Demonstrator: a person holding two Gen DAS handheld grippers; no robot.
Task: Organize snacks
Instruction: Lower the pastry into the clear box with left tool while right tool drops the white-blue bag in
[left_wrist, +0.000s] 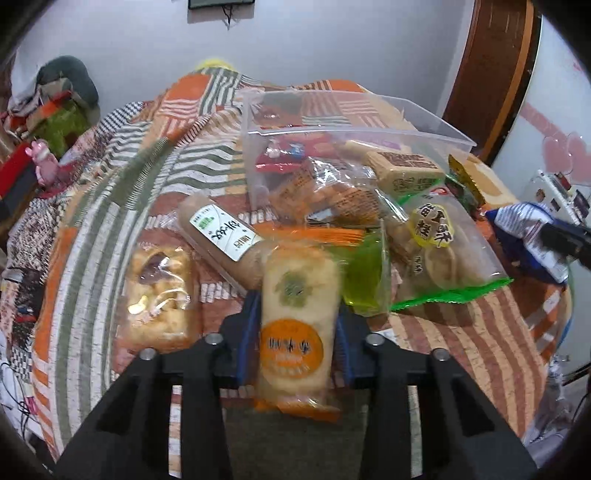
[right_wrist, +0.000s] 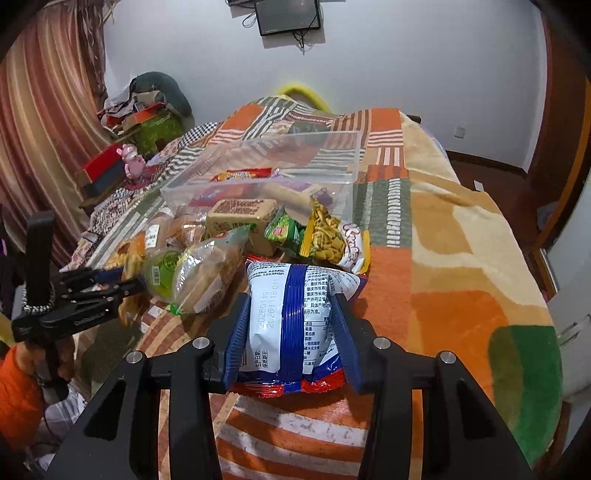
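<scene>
Bed w/ patchwork quilt (right_wrist: 461, 236); clear bin (right_wrist: 354, 155) at its centre. Nearer than bin, left tongs (left_wrist: 295, 325) clamped on rice-cracker pack (left_wrist: 295, 314), right tongs (right_wrist: 291, 332) clamped on blue-white snack bag (right_wrist: 291, 317). Both prob. light, crinkly, crushable; grip mid-body, gently.

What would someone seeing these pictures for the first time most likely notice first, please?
Probably the two held packets: the left gripper is shut on an orange-labelled rice cracker pack, and the right gripper is shut on a blue and white snack bag. Behind them, a heap of mixed snacks spills in front of a clear plastic bin on the orange striped patchwork blanket.
</scene>
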